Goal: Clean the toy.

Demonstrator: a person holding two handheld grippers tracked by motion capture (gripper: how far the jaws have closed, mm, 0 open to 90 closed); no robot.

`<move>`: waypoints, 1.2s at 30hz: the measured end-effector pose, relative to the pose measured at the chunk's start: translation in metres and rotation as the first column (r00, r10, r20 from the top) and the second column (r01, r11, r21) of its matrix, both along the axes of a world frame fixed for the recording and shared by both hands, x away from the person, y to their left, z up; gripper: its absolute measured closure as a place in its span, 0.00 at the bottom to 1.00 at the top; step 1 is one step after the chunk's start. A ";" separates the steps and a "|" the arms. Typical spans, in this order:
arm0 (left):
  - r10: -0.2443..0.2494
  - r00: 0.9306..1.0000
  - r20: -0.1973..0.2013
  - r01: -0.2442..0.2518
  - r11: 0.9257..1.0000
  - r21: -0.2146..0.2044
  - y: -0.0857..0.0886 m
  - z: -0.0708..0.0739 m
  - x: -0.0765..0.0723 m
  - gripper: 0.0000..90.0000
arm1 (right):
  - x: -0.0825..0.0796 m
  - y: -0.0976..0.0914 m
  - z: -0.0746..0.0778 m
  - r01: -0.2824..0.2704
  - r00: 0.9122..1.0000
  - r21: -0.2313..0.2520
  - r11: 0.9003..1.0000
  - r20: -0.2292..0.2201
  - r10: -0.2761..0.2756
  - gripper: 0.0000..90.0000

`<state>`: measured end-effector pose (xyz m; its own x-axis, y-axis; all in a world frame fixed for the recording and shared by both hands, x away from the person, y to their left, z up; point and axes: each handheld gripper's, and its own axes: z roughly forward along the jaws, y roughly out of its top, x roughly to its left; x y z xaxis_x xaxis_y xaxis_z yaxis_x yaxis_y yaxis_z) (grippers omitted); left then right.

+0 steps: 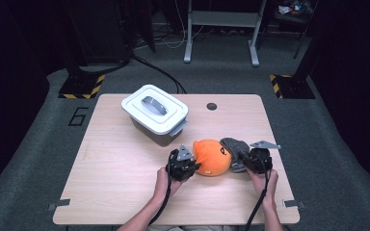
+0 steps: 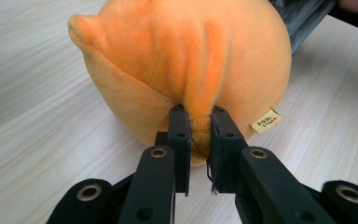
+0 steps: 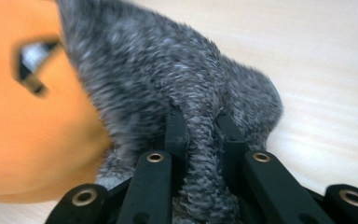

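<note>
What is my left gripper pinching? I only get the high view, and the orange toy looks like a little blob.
Observer: The left gripper is shut on a fold of the orange plush toy.
Operator: Is anything stuck on the toy?
Observer: Yes, a small cream label sticks out low on its side, beside the gripper.
Operator: And the fuzzy grey bit?
Observer: The right gripper is shut on a tuft of the grey furry part, which lies against the orange plush.
Operator: Does it have a face?
Observer: A dark, light-centred mark like an eye shows on the orange side, blurred.
</note>
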<state>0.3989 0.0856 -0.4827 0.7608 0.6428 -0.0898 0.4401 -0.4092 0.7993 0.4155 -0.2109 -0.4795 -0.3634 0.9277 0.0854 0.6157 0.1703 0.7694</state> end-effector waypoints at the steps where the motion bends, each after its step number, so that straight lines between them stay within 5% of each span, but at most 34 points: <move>1: 0.001 1.000 0.000 -0.001 1.000 0.001 0.000 0.000 0.000 0.90 | -0.005 -0.002 0.008 0.002 1.000 0.015 1.000 0.025 -0.002 0.87; 6: 0.005 1.000 0.001 -0.005 1.000 0.000 0.002 0.000 0.002 0.89 | -0.022 0.012 0.041 -0.076 0.990 0.034 0.997 0.120 0.071 0.87; 8: 0.002 1.000 0.002 -0.002 1.000 0.000 0.002 -0.001 0.002 0.89 | -0.023 0.018 0.043 -0.095 0.989 0.047 0.994 0.122 0.088 0.87; 14: -0.013 0.999 0.034 0.013 1.000 0.000 0.003 -0.001 0.004 0.84 | -0.014 0.039 0.030 -0.124 0.988 0.002 0.992 0.089 0.123 0.87; 18: -0.017 0.998 0.065 0.018 1.000 -0.012 0.006 -0.002 0.002 0.67 | -0.010 0.036 0.027 -0.110 0.991 0.017 0.994 0.082 0.108 0.87; 24: -0.033 0.991 0.129 0.023 0.996 0.081 0.006 -0.008 -0.003 0.50 | -0.005 0.036 0.026 -0.104 0.992 0.004 0.995 0.077 0.103 0.87; 27: -0.043 0.989 0.142 0.030 0.995 0.094 0.004 -0.011 -0.001 0.46 | -0.003 0.035 0.025 -0.106 0.992 0.022 0.994 0.075 0.105 0.87; 31: -0.067 0.981 0.185 0.046 0.993 0.112 -0.003 -0.015 0.000 0.57 | 0.000 0.035 0.025 -0.114 0.991 0.027 0.993 0.069 0.112 0.87; 36: -0.064 0.980 0.187 0.045 0.993 0.107 -0.008 -0.015 0.002 0.81 | 0.002 0.033 0.024 -0.118 0.991 0.043 0.992 0.071 0.115 0.87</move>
